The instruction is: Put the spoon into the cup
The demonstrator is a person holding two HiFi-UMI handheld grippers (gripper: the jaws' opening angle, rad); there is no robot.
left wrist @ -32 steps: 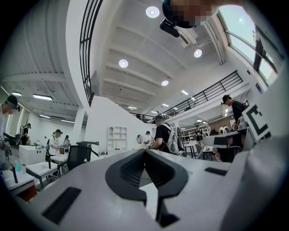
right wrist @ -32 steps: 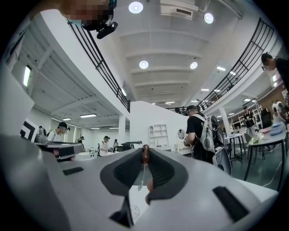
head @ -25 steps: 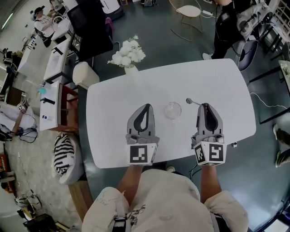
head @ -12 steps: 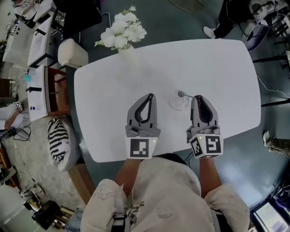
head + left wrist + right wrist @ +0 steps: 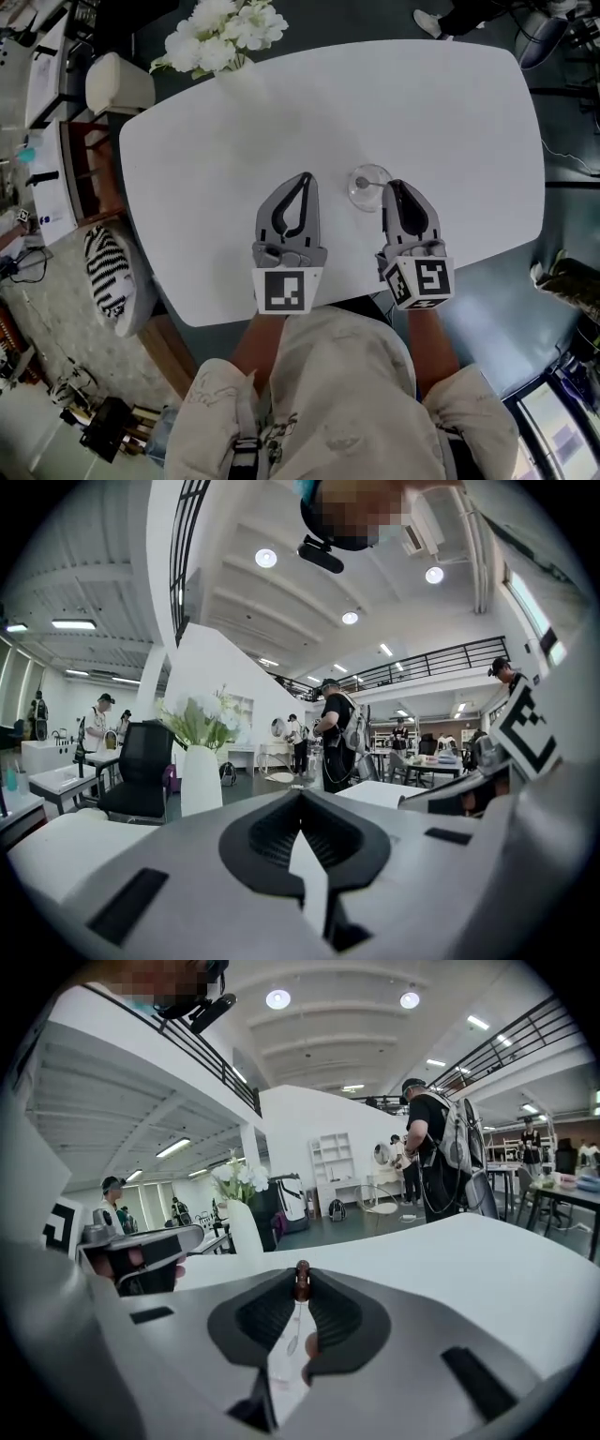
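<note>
A clear glass cup stands on the white table near its front edge. My right gripper is just right of the cup, shut on the handle of a small spoon, whose bowl shows over the cup's mouth. In the right gripper view the handle's brown end sticks up between the closed tips of the right gripper. My left gripper hovers left of the cup, shut and empty. In the left gripper view the tips of the left gripper meet. The cup is hidden in both gripper views.
A white vase of white flowers stands at the table's far left edge, with the vase also ahead of the left gripper. A pale chair and a striped cushion sit left of the table. People stand in the room beyond.
Both grippers have come down and nearer the table's front edge. The spoon's bowl has gone from right of the cup to over its mouth.
</note>
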